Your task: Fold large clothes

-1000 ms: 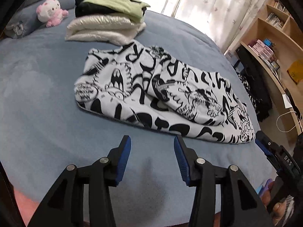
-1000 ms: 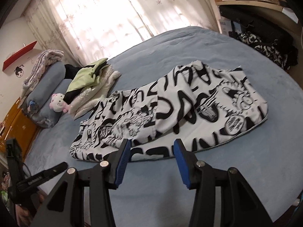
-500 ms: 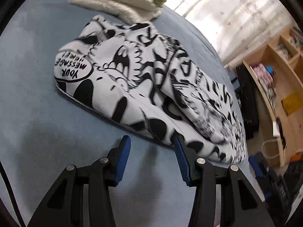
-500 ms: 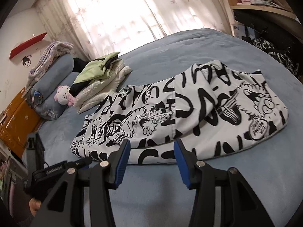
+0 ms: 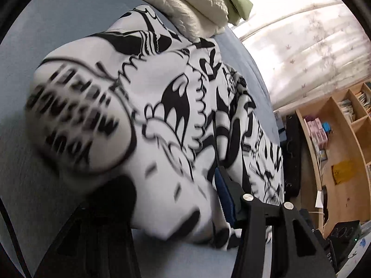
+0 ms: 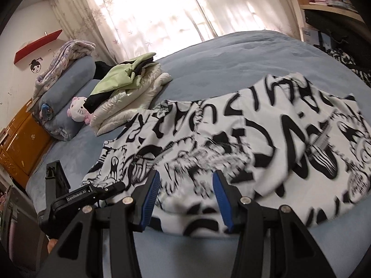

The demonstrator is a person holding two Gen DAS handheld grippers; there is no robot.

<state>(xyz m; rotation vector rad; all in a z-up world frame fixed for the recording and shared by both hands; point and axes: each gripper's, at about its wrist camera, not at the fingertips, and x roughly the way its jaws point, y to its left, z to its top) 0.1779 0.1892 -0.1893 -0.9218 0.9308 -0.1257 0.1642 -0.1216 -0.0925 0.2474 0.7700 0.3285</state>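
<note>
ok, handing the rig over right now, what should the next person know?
Left gripper: jaws opening, near corner of the printed garment between them, not clamped.
Right gripper: open over the garment's near edge, nothing gripped.
Garment: lying on the blue bed, beside the folded pile.
Done: both grippers at the near edge.
Left: grip, fold over, probably stack on the pile.
</note>
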